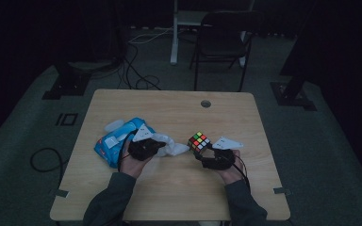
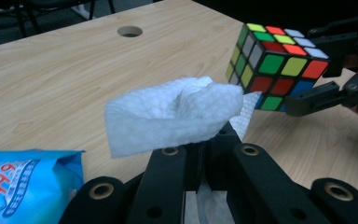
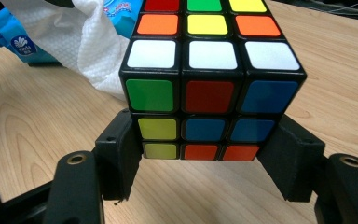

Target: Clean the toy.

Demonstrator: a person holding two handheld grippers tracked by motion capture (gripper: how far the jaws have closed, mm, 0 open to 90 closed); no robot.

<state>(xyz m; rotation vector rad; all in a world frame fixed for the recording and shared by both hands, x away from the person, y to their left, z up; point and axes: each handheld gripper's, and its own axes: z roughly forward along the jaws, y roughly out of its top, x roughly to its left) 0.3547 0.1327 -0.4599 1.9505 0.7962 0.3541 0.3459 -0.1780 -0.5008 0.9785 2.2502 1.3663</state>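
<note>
Puzzle cube (image 3: 209,84) clamped between the 2 jaws of the right gripper (image 1: 206,151), raised just off the table (image 1: 179,188), right of centre. White wipe (image 2: 172,114) pinched between the pressed-together jaws of the left gripper (image 1: 162,146), bunched, its far corner just beside the cube's lower edge; touching or apart, cannot tell. Blue wipe pack (image 1: 115,141) flat at the left, close to the left edge, behind the left hand (image 1: 134,162). Bare wood across the far half up to the round hole (image 1: 206,103) near the back edge. Open strip along the near edge between both sleeves. Right edge well apart from the right hand (image 1: 231,169).
</note>
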